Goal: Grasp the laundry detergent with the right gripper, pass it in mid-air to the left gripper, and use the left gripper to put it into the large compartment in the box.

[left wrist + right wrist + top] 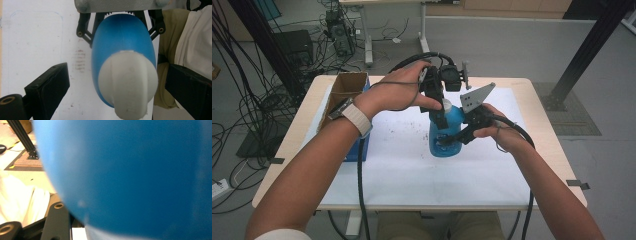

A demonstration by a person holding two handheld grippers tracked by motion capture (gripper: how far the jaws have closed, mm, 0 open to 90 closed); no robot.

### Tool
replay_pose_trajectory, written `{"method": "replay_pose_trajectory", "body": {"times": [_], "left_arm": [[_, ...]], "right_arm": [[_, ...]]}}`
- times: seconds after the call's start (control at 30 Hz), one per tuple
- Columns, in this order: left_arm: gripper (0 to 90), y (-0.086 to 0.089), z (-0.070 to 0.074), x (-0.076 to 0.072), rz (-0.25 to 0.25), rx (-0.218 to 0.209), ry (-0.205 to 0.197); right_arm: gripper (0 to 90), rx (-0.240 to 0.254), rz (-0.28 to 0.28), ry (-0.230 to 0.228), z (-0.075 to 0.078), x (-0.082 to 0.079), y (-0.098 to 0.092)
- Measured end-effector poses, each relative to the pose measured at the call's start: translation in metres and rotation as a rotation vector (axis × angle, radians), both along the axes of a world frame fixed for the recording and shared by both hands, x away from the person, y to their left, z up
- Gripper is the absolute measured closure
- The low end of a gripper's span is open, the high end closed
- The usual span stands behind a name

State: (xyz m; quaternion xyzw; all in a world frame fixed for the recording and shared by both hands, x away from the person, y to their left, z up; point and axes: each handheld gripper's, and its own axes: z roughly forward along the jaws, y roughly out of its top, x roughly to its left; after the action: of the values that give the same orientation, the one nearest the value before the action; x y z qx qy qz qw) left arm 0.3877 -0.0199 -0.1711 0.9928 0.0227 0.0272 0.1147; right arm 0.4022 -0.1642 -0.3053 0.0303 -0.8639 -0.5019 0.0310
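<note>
At table centre, on the white sheet point(402, 170): one blue plastic bottle point(451, 131), upright, with a white cap point(446, 105), standing just right of the sheet's middle. Right gripper point(451, 140), grey three-cornered plate on top, comes in from the right and is clenched on the bottle's lower body; in the right gripper view the blue wall point(130, 177) sits hard against the camera, so the grasp is deep. Left gripper point(439, 107) comes down from above at the neck; in the left gripper view its two black jaws stand released to either side of the cap point(127, 82), with clear gaps on both sides and neither pad touching. Step in hand, by judgement: taking hold of the cap to unscrew it while the body is braced. To do it well, centre the cap between the pads before closing, squeeze on the cap alone and not the blue shoulder, keep the turning axis in line with the neck, and hold the right grasp firm and low so the bottle neither spins nor tips. Adjacent items: open cardboard box point(343, 95) at the table's left edge, well apart; light wooden table point(542, 130); cables point(242, 110) on the floor beyond.
</note>
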Motion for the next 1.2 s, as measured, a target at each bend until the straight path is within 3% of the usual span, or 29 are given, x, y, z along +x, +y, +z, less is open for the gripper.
{"method": "replay_pose_trajectory", "body": {"times": [1.2], "left_arm": [[6.1, 0.0017, -0.0024, 0.0016, 0.017, 0.006, -0.013]], "right_arm": [[43.4, -0.004, 0.003, 0.011, 0.0001, 0.0004, -0.0005]]}}
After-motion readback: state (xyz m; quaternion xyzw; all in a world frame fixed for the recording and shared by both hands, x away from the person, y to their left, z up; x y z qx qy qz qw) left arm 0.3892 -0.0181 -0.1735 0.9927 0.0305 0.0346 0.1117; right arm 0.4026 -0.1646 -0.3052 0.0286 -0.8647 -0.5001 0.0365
